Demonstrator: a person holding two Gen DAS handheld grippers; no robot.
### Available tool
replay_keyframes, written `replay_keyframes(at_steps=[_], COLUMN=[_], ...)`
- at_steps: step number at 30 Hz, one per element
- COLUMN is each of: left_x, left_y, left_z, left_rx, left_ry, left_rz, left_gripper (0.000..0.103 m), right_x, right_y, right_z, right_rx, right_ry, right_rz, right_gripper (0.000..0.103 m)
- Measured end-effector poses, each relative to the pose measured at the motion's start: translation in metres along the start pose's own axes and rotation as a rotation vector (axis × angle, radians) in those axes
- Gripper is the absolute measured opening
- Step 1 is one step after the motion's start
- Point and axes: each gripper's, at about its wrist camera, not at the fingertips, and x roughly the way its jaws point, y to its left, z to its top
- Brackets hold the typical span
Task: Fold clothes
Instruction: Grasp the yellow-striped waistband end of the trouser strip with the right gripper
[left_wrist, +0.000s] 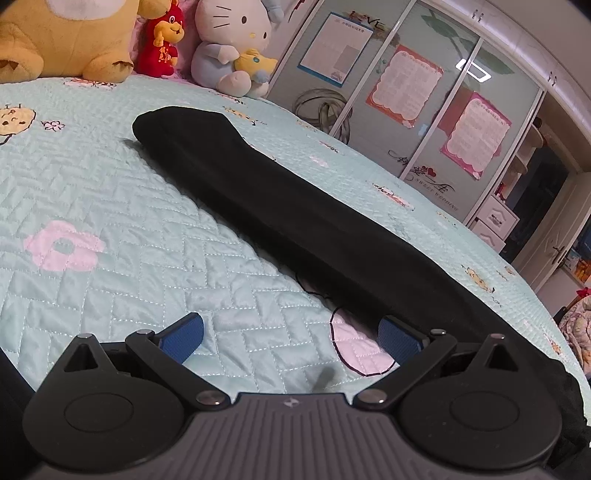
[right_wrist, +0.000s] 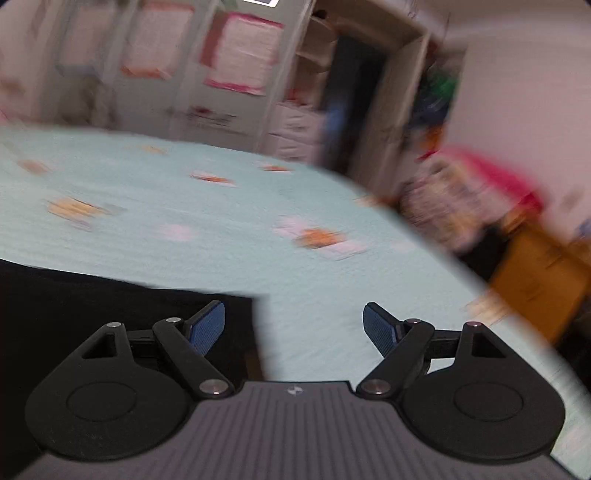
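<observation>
Both grippers wide apart, gripping nothing.
Left gripper (left_wrist: 290, 338) hovers over the quilted bedspread (left_wrist: 110, 206); folded black garment (left_wrist: 280, 206) stretches toward eleven o'clock. Right gripper (right_wrist: 293, 326) blurred.

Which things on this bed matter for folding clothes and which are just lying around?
For the job:
- long folded black fabric garment
- open left gripper
- open right gripper

Lying about:
- yellow plush bear
- small red plush doll
- white cat plush toy
- pale green quilted bedspread
</observation>
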Motion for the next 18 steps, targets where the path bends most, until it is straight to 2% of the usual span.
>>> replay_keyframes(at_steps=[2, 4, 6, 8, 9, 10, 11, 12, 13, 14, 15, 17, 18], left_x=[0.0, -0.001, -0.001, -0.001, -0.001, -0.001, 0.0, 0.0, 0.0, 0.001, 0.001, 0.003, 0.004], left_y=[0.0, 0.0, 0.0, 0.0, -0.001, -0.001, -0.002, -0.003, -0.004, -0.005, -0.006, -0.01, -0.013], left_z=[0.0, 0.0, 0.0, 0.0, 0.0, 0.0, 0.0, 0.0, 0.0, 0.0, 0.001, 0.001, 0.002], left_rx=[-0.001, -0.002, -0.002, -0.001, 0.001, 0.006, 0.016, 0.025, 0.034, 0.044, 0.053, 0.075, 0.087], left_ry=[0.0, 0.0, 0.0, 0.001, 0.003, 0.006, 0.01, 0.015, 0.019, 0.024, 0.029, 0.042, 0.051], left_rz=[0.0, 0.0, 0.0, 0.002, 0.003, 0.006, 0.011, 0.016, 0.02, 0.025, 0.031, 0.05, 0.063], left_gripper=[0.103, 0.103, 0.103, 0.103, 0.103, 0.103, 0.103, 0.103, 0.103, 0.103, 0.103, 0.103, 0.103], right_x=[-0.029, -0.058, -0.085, -0.089, -0.09, -0.091, -0.093, -0.098, -0.104, -0.111, -0.123, -0.147, -0.155], right_y=[-0.014, -0.032, -0.051, -0.068, -0.079, -0.09, -0.1, -0.109, -0.117, -0.125, -0.124, -0.124, -0.123], right_z=[-0.015, -0.041, -0.075, -0.106, -0.119, -0.133, -0.145, -0.147, -0.149, -0.151, -0.15, -0.149, -0.152], right_rx=[0.199, 0.41, 0.581, 0.659, 0.674, 0.69, 0.707, 0.748, 0.789, 0.828, 0.817, 0.797, 0.803], right_ry=[0.07, 0.11, 0.137, 0.219, 0.215, 0.211, 0.207, 0.199, 0.192, 0.183, 0.152, 0.09, 0.081], right_rz=[0.186, 0.3, 0.328, 0.357, 0.343, 0.33, 0.315, 0.291, 0.266, 0.241, 0.226, 0.197, 0.223], right_gripper=[0.082, 0.082, 0.082, 0.082, 0.074, 0.061, 0.04, 0.032, 0.037, 0.058, 0.066, 0.066, 0.067])
